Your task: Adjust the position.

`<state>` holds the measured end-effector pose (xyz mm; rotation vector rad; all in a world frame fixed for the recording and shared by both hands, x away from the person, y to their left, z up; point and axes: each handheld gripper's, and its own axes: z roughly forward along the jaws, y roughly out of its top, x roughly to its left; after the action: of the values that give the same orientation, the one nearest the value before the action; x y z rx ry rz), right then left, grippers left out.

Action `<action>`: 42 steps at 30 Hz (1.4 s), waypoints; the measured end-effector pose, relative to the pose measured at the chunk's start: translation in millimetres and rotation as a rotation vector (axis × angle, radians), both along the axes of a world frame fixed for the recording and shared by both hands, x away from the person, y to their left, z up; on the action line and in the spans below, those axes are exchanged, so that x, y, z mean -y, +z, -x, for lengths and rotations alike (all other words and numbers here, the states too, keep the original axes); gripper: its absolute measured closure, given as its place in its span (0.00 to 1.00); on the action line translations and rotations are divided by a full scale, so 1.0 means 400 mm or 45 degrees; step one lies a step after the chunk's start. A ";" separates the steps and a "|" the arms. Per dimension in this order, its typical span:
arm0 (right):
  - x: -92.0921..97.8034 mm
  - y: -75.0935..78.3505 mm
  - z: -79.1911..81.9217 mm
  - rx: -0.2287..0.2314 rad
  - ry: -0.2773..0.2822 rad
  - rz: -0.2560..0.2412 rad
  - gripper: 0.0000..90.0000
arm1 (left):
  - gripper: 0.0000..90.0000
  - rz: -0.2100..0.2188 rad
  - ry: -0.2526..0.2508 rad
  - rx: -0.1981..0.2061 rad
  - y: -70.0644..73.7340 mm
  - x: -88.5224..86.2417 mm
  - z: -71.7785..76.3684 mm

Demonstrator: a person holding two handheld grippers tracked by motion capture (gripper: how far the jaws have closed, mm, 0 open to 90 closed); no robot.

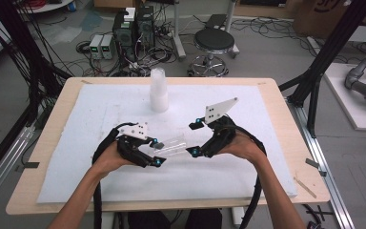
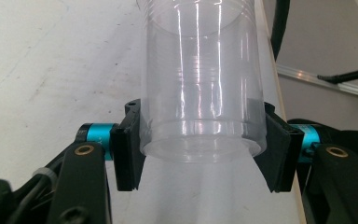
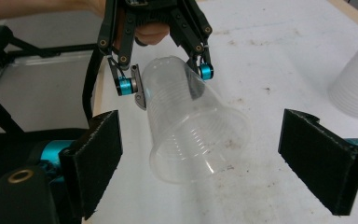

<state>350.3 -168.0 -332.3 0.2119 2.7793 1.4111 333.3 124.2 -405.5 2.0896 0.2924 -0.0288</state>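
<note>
both forearms are bare, with no sleeves. the left tool and the right tool are black linkage frames with brass-coloured pivot screws, cyan cylinders at the jaw mounts and flat black pads with a rough face. each carries a pale three-cornered plate dotted with small dark holes, and a thick black cable trails back from each.

A pad is laid on the surface. A stack of cups is stood on the pad, toward the back, near the middle. In front of it, one cup is held on its side above the pad, between the left gripper and the right gripper. Behind the surface, a stool is seen on the floor.
</note>
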 end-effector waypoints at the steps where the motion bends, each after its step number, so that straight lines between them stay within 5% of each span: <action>1: 0.004 -0.001 0.000 0.000 -0.007 -0.011 0.15 | 0.46 0.009 0.009 0.004 -0.003 -0.003 0.001; 9: 0.032 -0.015 0.010 -0.008 -0.015 -0.120 0.15 | 0.46 0.260 0.018 0.029 -0.009 -0.038 0.008; 15: 0.048 -0.026 0.014 -0.027 -0.031 -0.208 0.15 | 0.46 0.400 0.005 0.062 0.004 -0.054 0.013; 33: 0.052 -0.072 0.021 -0.066 0.006 -0.438 0.15 | 0.46 0.501 -0.020 0.112 0.011 -0.043 0.026; 42: 0.023 -0.078 0.019 -0.083 0.032 -0.480 0.15 | 0.46 0.551 -0.031 0.119 0.012 -0.007 0.025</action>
<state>342.9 -177.1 -363.3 0.2308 2.5444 1.9579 323.4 127.2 -400.8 1.6590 0.1839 -0.0078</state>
